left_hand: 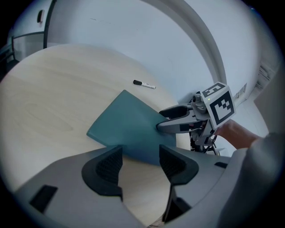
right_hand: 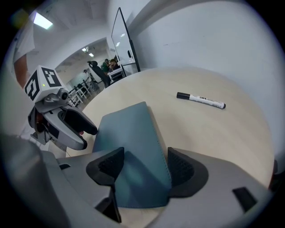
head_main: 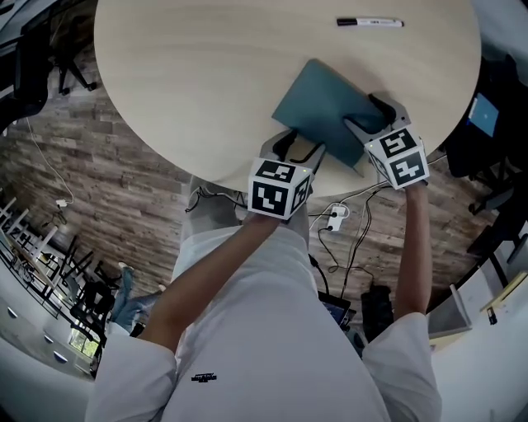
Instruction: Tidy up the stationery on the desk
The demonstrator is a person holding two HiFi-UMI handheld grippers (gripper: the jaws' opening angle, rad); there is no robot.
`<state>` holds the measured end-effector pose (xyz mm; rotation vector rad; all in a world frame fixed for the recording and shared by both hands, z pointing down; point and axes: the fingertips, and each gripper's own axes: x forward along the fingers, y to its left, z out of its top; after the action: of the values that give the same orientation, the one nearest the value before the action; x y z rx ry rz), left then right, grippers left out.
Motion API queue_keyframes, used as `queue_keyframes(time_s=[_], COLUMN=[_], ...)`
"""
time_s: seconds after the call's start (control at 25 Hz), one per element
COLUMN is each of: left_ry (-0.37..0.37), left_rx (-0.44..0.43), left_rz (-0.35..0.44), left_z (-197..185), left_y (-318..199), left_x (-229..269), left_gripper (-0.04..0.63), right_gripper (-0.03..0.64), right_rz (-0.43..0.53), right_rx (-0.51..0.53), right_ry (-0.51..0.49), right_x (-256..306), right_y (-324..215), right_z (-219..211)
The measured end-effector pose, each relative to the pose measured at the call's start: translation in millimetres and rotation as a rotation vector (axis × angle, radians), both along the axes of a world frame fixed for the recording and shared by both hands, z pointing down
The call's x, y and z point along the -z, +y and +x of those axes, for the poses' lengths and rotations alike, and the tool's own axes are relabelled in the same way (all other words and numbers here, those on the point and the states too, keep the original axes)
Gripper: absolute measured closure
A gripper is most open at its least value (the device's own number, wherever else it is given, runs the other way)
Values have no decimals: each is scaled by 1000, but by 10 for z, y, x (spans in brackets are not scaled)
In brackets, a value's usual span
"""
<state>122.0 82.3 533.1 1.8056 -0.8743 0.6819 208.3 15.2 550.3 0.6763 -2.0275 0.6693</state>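
A teal notebook (head_main: 326, 107) lies flat on the round wooden table (head_main: 206, 74), close to the near edge. My left gripper (head_main: 297, 147) stands open at its near left corner; in the left gripper view that corner (left_hand: 127, 124) reaches just between the pads, and neither pad of the gripper (left_hand: 140, 162) presses on it. Open too is my right gripper (head_main: 373, 115), at the notebook's right corner. The right gripper view shows the cover (right_hand: 131, 138) lying between the wide-apart jaws of that gripper (right_hand: 144, 169). A black-capped white marker (head_main: 370, 22) rests at the far right.
The table's rim runs right under both grippers. Below it, a power strip (head_main: 334, 216) and cables lie on the wood-pattern floor. A whiteboard (right_hand: 122, 35) and seated people (right_hand: 100, 69) show far behind the table. The marker (right_hand: 201, 100) lies apart from the notebook.
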Motion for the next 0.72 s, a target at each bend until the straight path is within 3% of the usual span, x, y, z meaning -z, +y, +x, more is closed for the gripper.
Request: queue_keyframes(time_s=[0.24,0.4,0.72], left_ry=[-30,-12,-32], left_rx=[7,43,-1], left_rz=[-13,-34,27], left_z=[-94,-92,-226], left_y=[22,9,-132], left_x=[-66,-61,-42], left_gripper=[345,345,345], right_gripper=[324,324,324], right_rz=[20,6,7], right_rx=[-14,-31,-161], right_ry=[19,15,-17], right_x=[14,5,26], right_y=[6,44,217], right_z=[-46,-29,-57])
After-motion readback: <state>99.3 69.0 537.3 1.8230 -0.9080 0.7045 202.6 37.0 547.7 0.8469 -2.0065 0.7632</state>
